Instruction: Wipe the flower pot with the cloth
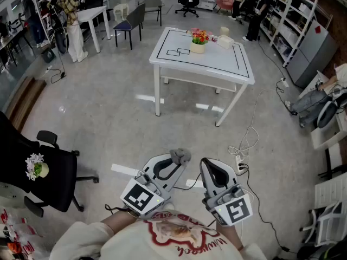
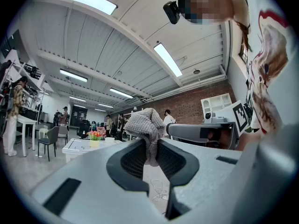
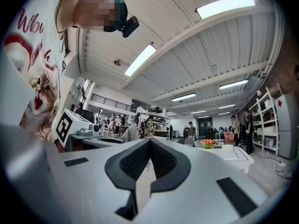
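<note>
Head view puts the flower pot upright on the white table, far ahead across open floor and well apart from both grippers, which are held low, close to the person's chest. The pot carries red and yellow flowers, and a small cream box sits just beside it.

In the left gripper view the left gripper has its jaws pinching a grey knitted cloth, and a bunched wad stands up past the tips. The right gripper has its jaws pressed together on nothing.

The two grippers angle slightly toward each other. The pot therefore shows left of the left jaws in that gripper's view and right of the right jaws in the other, so it lies ahead between their two lines. Neither hand looks clearly nearer. The left one carries the cloth, so I judge it will do the wiping.

No wiping has begun. The coming move looks like a walk up to the table, after which the cloth wad would go forward against the pot's side, with the empty right gripper free to steady the pot
</note>
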